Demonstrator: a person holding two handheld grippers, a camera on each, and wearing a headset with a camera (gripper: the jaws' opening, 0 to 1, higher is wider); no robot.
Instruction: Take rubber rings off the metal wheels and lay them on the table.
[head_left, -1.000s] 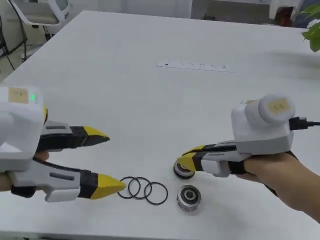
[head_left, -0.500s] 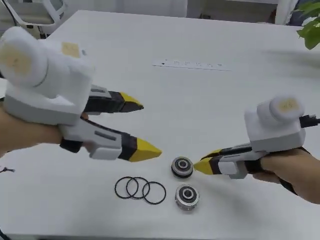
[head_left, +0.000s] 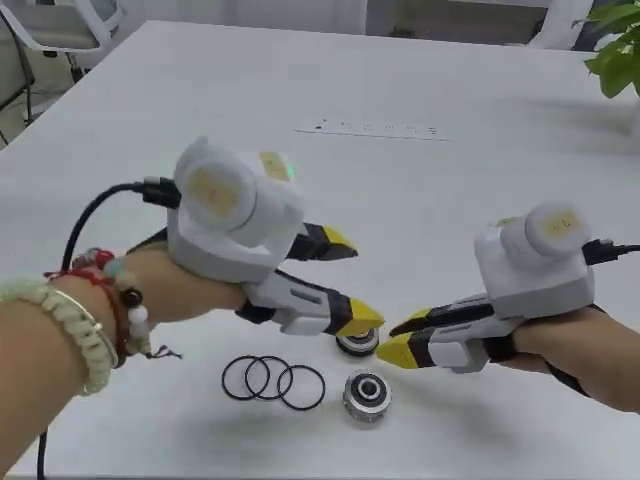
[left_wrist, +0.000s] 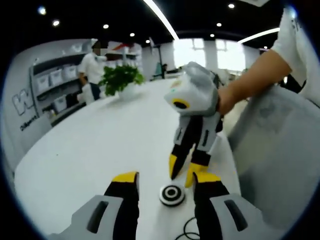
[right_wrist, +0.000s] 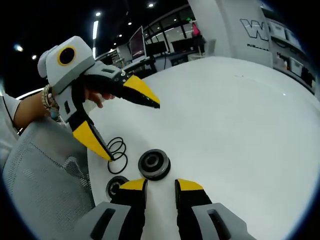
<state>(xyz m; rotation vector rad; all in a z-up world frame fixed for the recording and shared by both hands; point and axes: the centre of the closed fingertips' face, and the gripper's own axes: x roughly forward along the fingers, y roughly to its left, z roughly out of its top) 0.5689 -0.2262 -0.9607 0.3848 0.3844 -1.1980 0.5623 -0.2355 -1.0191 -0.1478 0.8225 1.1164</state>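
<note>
1. Both grippers flank the upper metal wheel (head_left: 357, 343), lower centre of the head view, on the white table (head_left: 450, 200).
2. The left gripper (head_left: 362, 285) reaches in from the left with its jaws spread wide and nothing between them. Its lower yellow tip overlaps the wheel's upper-left edge in the head view; I cannot tell whether it touches. In the left gripper view the wheel lies just ahead, between the two jaws.
3. The right gripper (head_left: 393, 337) reaches in from the right. Its jaws are parted by a narrow gap and hold nothing, and the tips are just beside the wheel's right edge.
4. Three rubber rings (head_left: 273, 380) lie flat in an overlapping row, lower left of the wheels. A second wheel (head_left: 366, 395) sits just below the first.
5. My read: the rings on the table are done, and this is the set-up on the upper wheel. Its rim looks dark in the right gripper view, so a ring may still be on it, though I can't be sure.
6. The next move probably calls for one gripper to pin the wheel. The other would work a tip under the ring, peel it free and lay it by the row. The wheel may skid if pinned loosely.
</note>
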